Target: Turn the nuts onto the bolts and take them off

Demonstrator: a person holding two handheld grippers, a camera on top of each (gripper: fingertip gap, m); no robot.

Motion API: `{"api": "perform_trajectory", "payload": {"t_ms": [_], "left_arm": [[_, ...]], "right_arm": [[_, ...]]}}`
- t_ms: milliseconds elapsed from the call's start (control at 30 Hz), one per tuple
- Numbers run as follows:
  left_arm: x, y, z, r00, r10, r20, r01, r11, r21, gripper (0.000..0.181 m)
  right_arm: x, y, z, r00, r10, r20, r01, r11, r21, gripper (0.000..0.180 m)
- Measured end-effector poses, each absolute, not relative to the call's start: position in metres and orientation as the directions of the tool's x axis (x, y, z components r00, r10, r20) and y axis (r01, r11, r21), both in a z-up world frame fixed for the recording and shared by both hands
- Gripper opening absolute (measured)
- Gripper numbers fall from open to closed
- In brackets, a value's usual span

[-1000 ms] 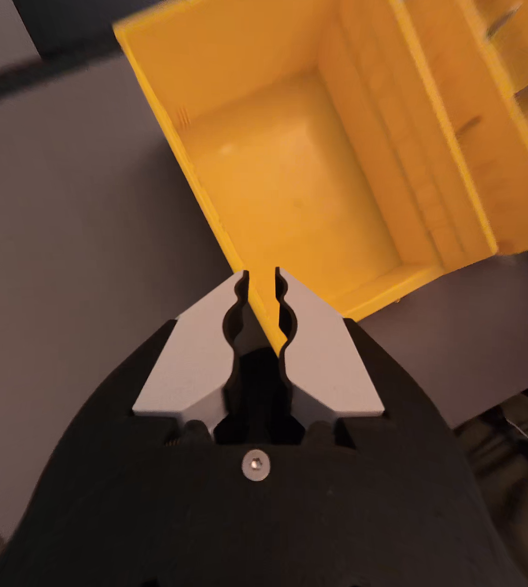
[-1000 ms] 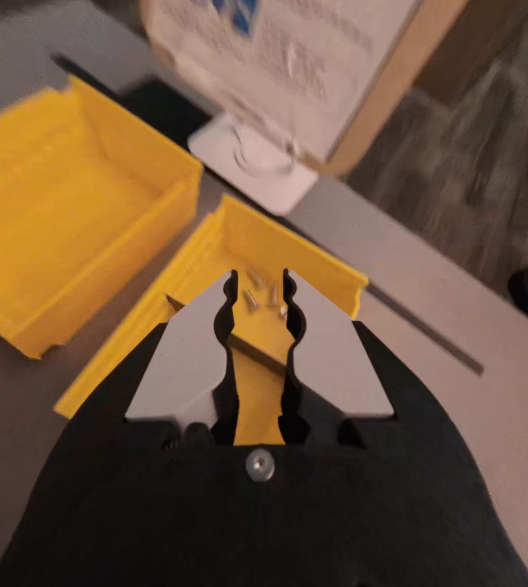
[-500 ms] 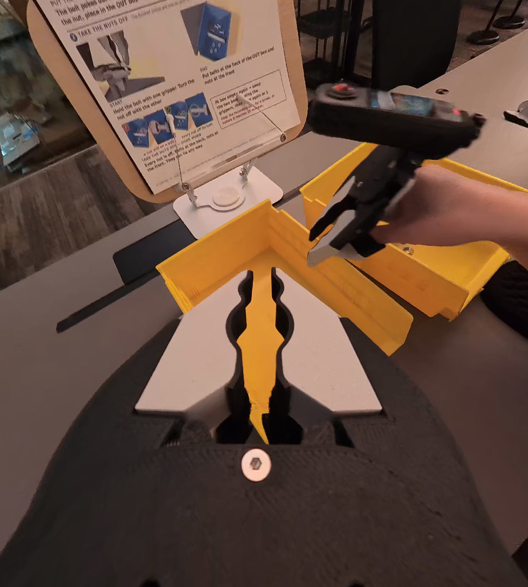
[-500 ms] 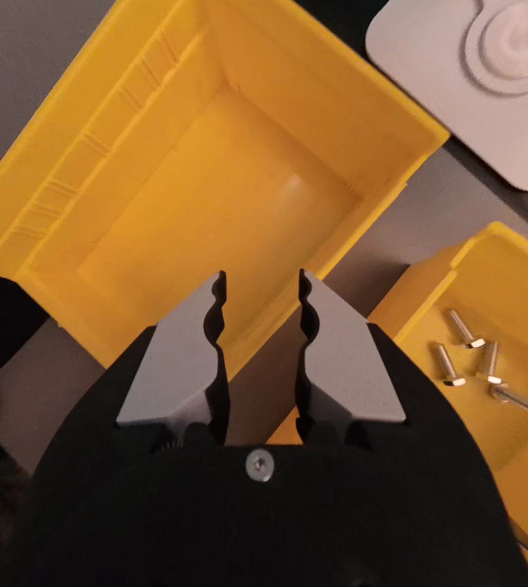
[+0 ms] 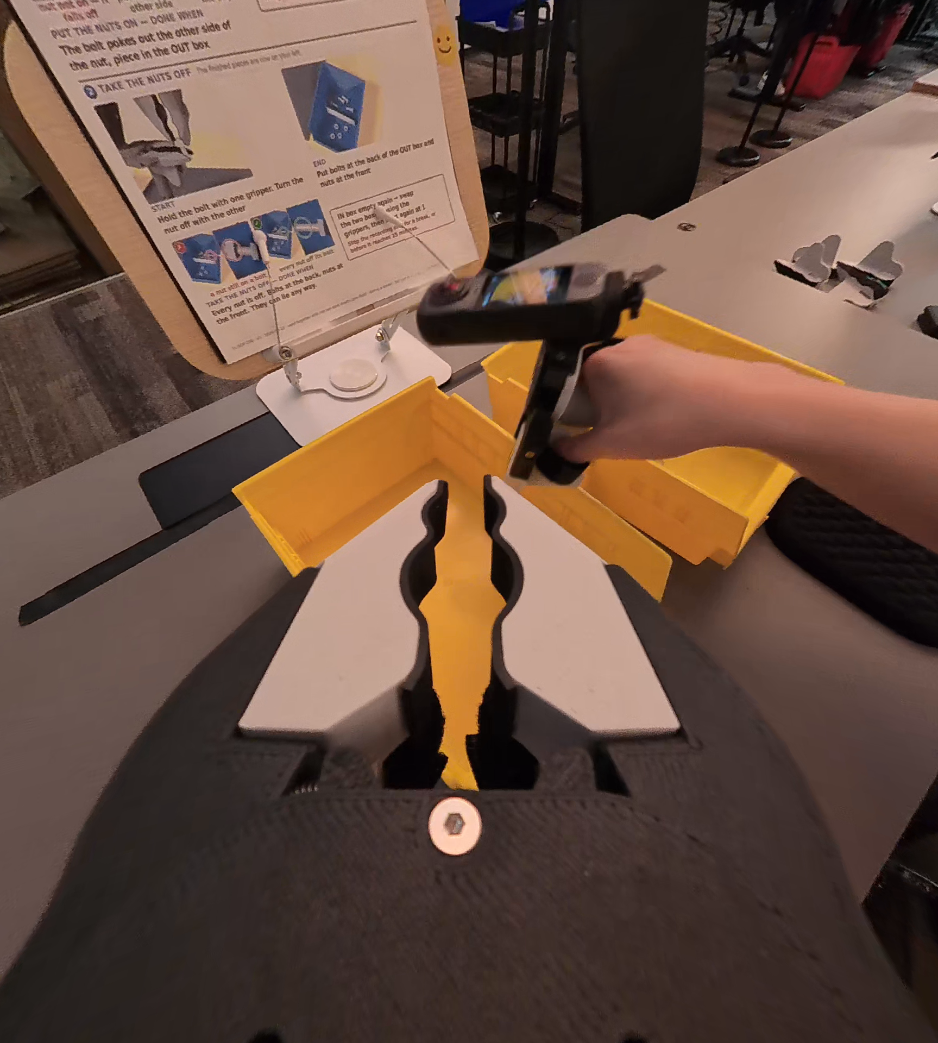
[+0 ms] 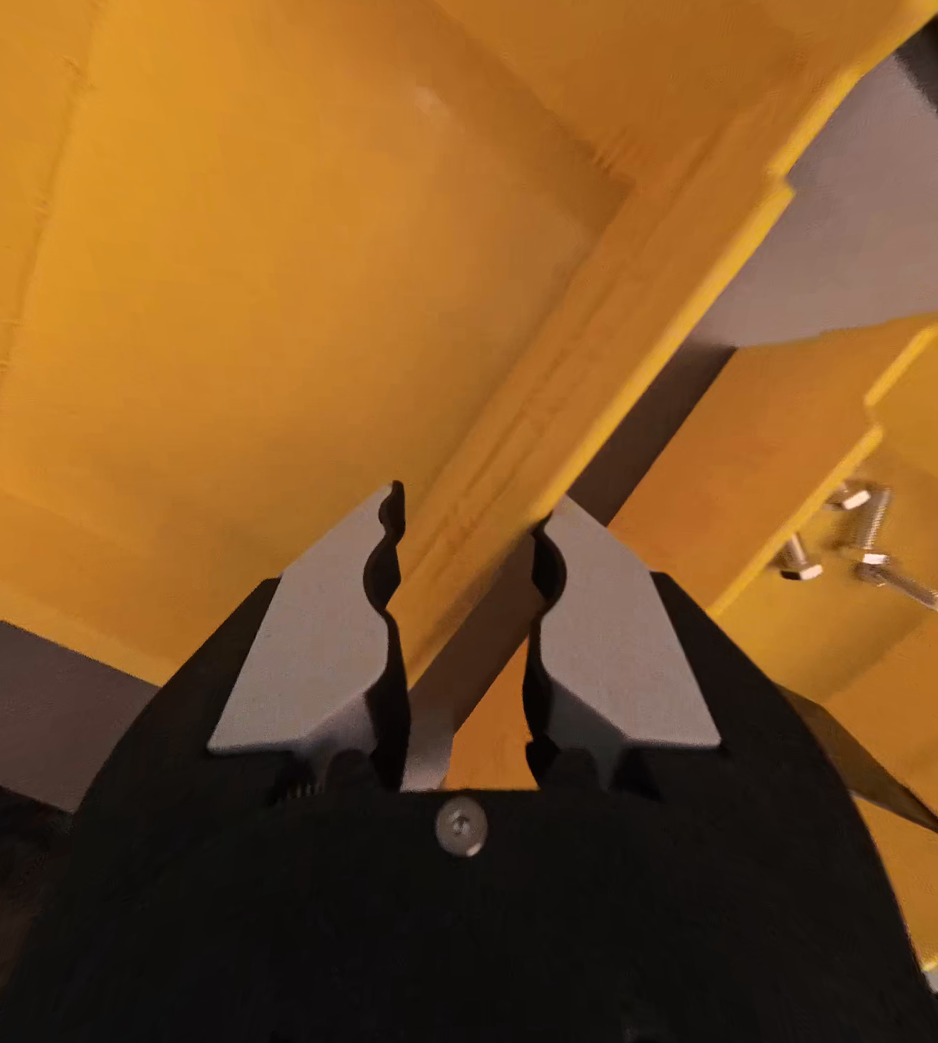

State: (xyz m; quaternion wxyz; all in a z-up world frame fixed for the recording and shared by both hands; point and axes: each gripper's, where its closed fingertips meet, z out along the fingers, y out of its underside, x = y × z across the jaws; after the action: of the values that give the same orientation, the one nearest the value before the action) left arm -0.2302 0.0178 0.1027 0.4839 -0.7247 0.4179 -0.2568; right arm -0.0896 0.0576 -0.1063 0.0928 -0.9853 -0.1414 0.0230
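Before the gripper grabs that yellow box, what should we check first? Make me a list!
1. Right gripper open: ok.
2. Its fingers sit on either side of the empty yellow box's side wall: ok.
3. That box has nothing inside: ok.
4. Bolts lie in the other yellow box, out of the way: ok.
5. Left gripper holds nothing: ok.
6. Nuts are ready somewhere: cannot tell.
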Motion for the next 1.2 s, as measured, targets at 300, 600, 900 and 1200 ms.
{"api": "perform_trajectory", "payload": {"t_ms": [300, 600, 900, 1200], "left_arm": [[-0.232, 0.004, 0.111, 0.487, -0.872, -0.049, -0.349, -0.142, -0.926, 0.011], [-0.23, -0.003, 0.113, 0.465, -0.883, -0.056, -0.35, -0.125, -0.929, 0.011], [-0.253, 0.0, 0.162, 0.548, -0.836, -0.005, -0.092, -0.055, -0.994, 0.016], [-0.314, 0.014, 0.19, 0.529, -0.796, 0.294, 0.298, -0.151, -0.943, 0.055]], "right_arm": [[-0.086, 0.071, -0.136, 0.992, 0.127, 0.004, 0.126, -0.978, -0.166, 0.034], [-0.095, 0.07, -0.147, 0.971, -0.025, -0.236, -0.05, -0.994, -0.098, 0.007], [-0.111, 0.062, -0.091, 0.972, 0.087, -0.219, 0.087, -0.996, -0.005, 0.004], [-0.021, 0.001, 0.074, 0.968, 0.174, -0.182, 0.166, -0.984, -0.061, 0.005]]}}
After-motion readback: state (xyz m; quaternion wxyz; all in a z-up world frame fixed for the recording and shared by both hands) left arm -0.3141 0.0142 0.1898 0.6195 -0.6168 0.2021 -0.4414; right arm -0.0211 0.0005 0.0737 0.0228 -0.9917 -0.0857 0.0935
